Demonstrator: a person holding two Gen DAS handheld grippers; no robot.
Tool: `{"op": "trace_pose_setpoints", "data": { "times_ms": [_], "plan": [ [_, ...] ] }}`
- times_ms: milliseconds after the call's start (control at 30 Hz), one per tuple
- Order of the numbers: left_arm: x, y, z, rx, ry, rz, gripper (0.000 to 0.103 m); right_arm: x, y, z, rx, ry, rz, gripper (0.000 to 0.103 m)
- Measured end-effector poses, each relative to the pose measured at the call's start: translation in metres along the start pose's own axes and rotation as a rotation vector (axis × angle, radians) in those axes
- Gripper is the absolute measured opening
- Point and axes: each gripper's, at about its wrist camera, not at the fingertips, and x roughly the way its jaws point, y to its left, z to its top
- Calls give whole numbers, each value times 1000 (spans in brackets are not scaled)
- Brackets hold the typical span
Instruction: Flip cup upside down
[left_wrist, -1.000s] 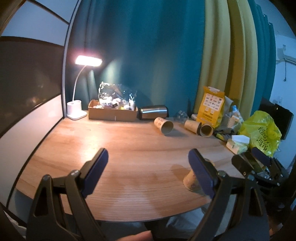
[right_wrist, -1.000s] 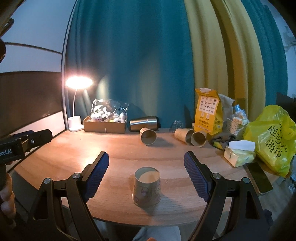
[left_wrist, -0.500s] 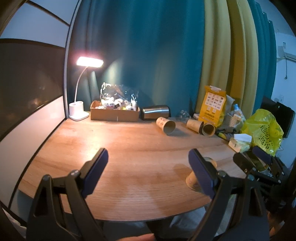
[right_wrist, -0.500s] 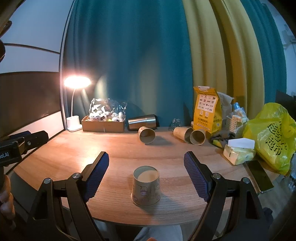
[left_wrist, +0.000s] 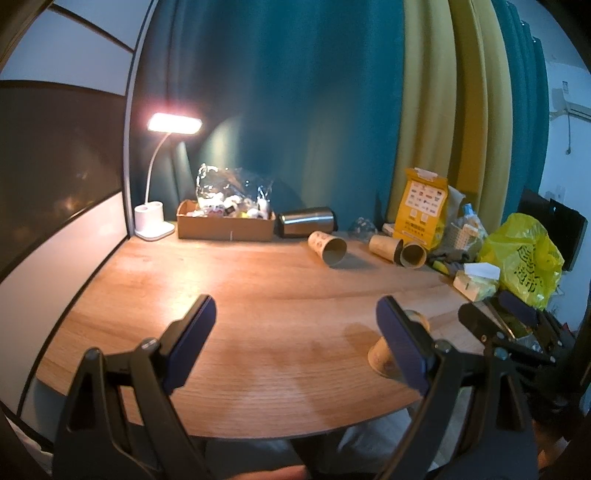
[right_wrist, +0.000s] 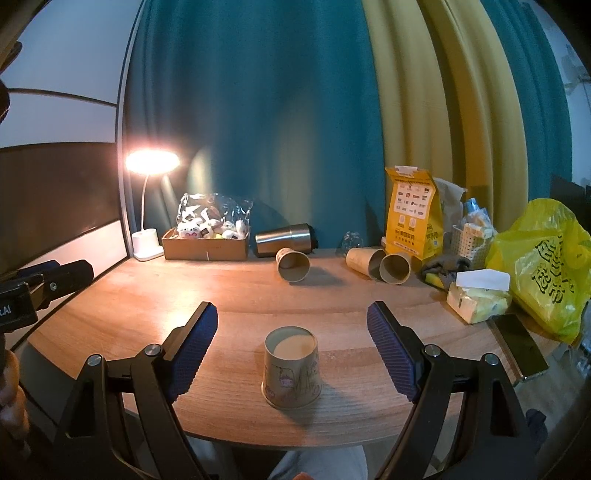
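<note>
A printed paper cup (right_wrist: 291, 369) stands upside down, wide rim on the wooden table (right_wrist: 240, 295), near the front edge. My right gripper (right_wrist: 291, 347) is open and empty, its blue pads either side of the cup and pulled back from it, not touching. In the left wrist view the same cup (left_wrist: 384, 354) is half hidden behind my right finger. My left gripper (left_wrist: 295, 339) is open and empty over the table's front middle. The right gripper's body (left_wrist: 509, 332) shows at the right edge.
Three paper cups lie on their sides at the back (right_wrist: 293, 264) (right_wrist: 364, 260) (right_wrist: 395, 267). A steel tumbler (right_wrist: 284, 238), a cardboard box of toys (right_wrist: 207, 245), a lit desk lamp (right_wrist: 147, 243), a yellow bag (right_wrist: 412, 218), a tissue pack (right_wrist: 476, 295), a phone (right_wrist: 519, 343) and a yellow plastic bag (right_wrist: 543, 266) line the back and right.
Both grippers have drawn back slightly and stayed open. The cup has not moved.
</note>
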Motion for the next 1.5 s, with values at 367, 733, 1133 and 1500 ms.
{"op": "trace_pose_setpoints", "data": {
  "times_ms": [367,733,1133,1500],
  "plan": [
    [2,0,0,4,6,8,90,1,0,-2,-1,7,2,86],
    [2,2,0,3,4,8,90,3,-1,-5,2,13,6,86],
    [2,1,0,1,6,8,90,4,-1,-6,2,14,6,86],
    [2,2,-2,1,10,9,90,4,-2,-7,4,13,4,86]
  ]
}}
